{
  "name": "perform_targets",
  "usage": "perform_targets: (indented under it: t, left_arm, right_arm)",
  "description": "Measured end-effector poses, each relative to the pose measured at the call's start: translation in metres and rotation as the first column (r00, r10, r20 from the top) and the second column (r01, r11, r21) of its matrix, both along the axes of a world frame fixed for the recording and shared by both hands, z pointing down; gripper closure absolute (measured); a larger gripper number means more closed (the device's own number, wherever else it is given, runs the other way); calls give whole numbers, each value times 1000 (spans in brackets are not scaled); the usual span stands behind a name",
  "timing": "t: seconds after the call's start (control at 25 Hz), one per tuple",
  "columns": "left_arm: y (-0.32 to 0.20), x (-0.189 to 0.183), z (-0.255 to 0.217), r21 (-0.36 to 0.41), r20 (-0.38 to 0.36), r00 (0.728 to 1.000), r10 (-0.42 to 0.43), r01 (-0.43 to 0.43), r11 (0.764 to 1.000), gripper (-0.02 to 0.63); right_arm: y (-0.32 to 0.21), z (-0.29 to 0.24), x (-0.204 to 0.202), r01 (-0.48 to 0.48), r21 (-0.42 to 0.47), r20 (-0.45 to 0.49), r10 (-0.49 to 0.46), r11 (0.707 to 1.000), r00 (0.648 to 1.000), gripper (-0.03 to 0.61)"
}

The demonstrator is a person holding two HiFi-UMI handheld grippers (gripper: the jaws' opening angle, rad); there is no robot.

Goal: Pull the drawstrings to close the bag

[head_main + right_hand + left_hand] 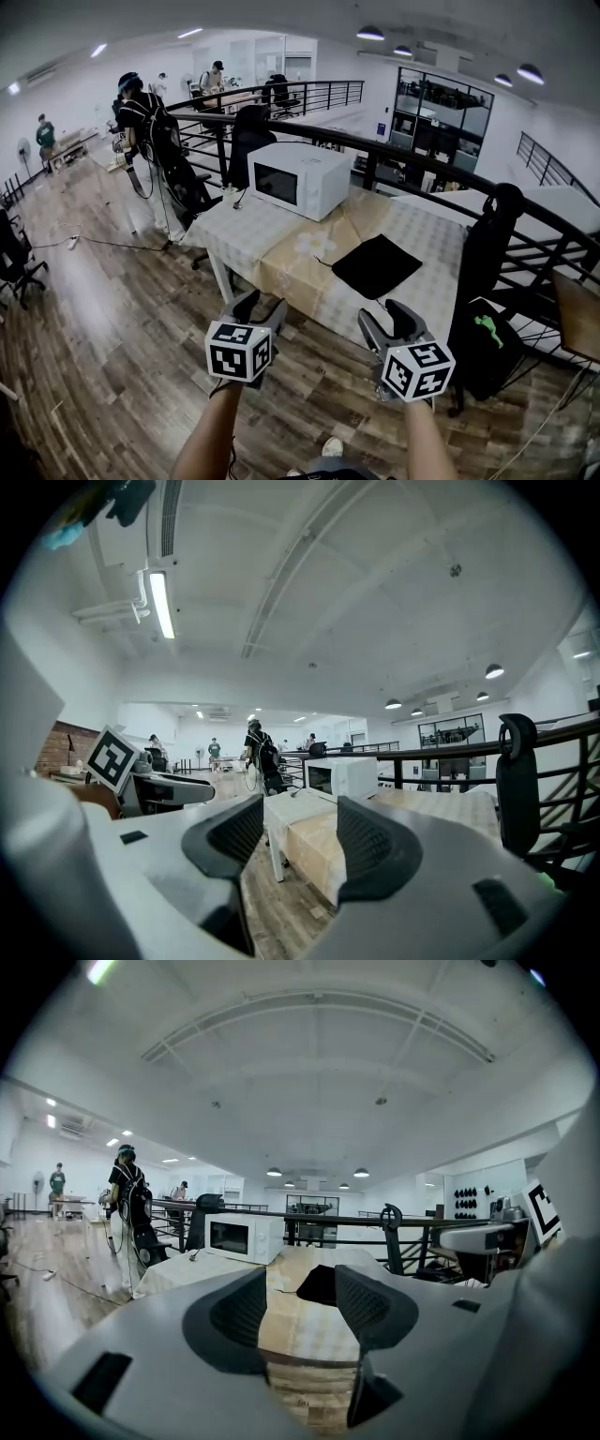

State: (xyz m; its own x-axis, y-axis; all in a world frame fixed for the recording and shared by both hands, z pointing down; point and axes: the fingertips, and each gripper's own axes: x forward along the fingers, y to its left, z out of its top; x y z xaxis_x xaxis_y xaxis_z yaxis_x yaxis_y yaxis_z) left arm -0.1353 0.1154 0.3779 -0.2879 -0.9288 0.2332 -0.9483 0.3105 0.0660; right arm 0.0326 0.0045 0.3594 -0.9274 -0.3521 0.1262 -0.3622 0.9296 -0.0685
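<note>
A flat black drawstring bag (377, 265) lies on the cloth-covered table (281, 253), to the right of the microwave. A thin cord (324, 262) trails from its left corner. Both grippers hang over the wooden floor, short of the table's near edge and apart from the bag. My left gripper (261, 306) is open with nothing between its jaws; in the left gripper view the bag (319, 1285) shows far off through the gap of that gripper (300, 1309). My right gripper (386, 318) is open and empty too. The right gripper view (298, 841) shows the table's corner (314, 841) but no bag.
A white microwave (300, 178) stands at the table's back left. A black railing (412, 155) runs behind the table. A black chair (487, 248) and a dark backpack (487, 345) sit to the right. Several people (141, 117) stand far back left.
</note>
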Motion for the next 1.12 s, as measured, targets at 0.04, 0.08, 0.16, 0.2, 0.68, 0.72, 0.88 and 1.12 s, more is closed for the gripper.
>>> perform_targets:
  t: [0.04, 0.08, 0.16, 0.2, 0.68, 0.72, 0.88, 1.12]
  left_arm:
    - [-2, -1, 0, -2, 3, 1000, 4, -4, 1000, 383]
    - [-5, -1, 1, -4, 6, 1000, 9, -9, 1000, 383]
    - [-11, -4, 4, -10, 9, 1000, 18, -18, 1000, 383]
    - [-15, -6, 5, -13, 10, 1000, 21, -21, 1000, 383]
    - [-92, -38, 20, -38, 19, 997, 72, -72, 997, 383]
    - [-102, -42, 22, -42, 19, 997, 77, -76, 996, 383]
    - [-143, -60, 26, -50, 16, 996, 88, -87, 995, 383]
    - [-218, -76, 37, -67, -9, 993, 120, -121, 990, 383]
  right_arm:
    - [-3, 0, 1, -10, 1, 3, 10, 1000, 1000, 347]
    - [-7, 1, 2, -21, 1, 7, 21, 1000, 1000, 347]
    - [-16, 3, 3, -42, -3, 13, 42, 999, 999, 347]
    - [-21, 4, 3, -50, -5, 15, 50, 999, 999, 347]
    - [-91, 28, -31, -89, -28, 6, 89, 996, 996, 347]
    - [-100, 29, -34, -94, -31, 6, 94, 995, 996, 347]
    - [-140, 34, -51, -111, -40, 5, 111, 993, 994, 347]
    - [-207, 42, -66, -142, -55, -16, 141, 988, 990, 347]
